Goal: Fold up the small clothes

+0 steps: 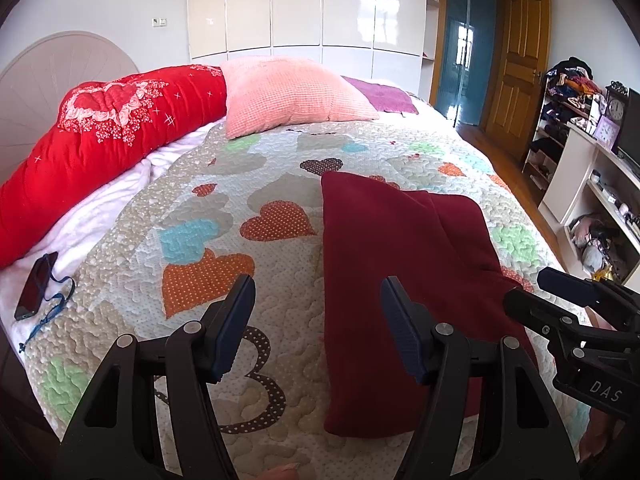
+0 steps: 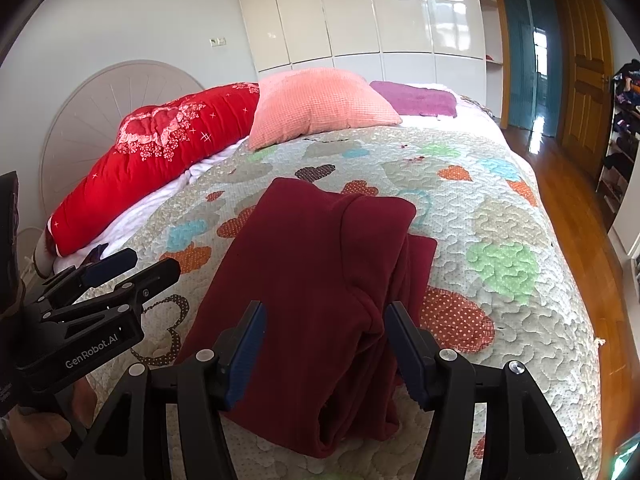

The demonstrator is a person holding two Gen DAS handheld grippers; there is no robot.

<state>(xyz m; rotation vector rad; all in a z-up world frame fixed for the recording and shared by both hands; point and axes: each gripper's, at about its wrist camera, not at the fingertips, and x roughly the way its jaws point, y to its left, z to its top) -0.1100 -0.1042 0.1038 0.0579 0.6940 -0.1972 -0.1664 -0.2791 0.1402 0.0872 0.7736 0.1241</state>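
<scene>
Two black hand-held grippers with blue ribbed pads, nearest the lens. Left gripper (image 1: 318, 328): jaws parted wide, nothing between them, poised above the quilt beside the garment's left edge. Right gripper (image 2: 324, 344): jaws parted, hovering over the garment's near end; the pads appear clear of the cloth, though the angle makes this hard to confirm.

One dark red fleece garment (image 2: 320, 280), folded into a long rectangle (a thicker fold runs down its right side), lying flat on the bed.

One quilted bedspread with coloured heart patches (image 1: 224, 208).

One long red embroidered bolster (image 1: 104, 136), along the headboard side.

One square pink waffle-textured cushion (image 1: 296, 96).

One purple towel (image 1: 388, 98), flat behind the cushion.

One dark phone with a blue cord (image 1: 36, 286), on the white sheet at the left.
</scene>
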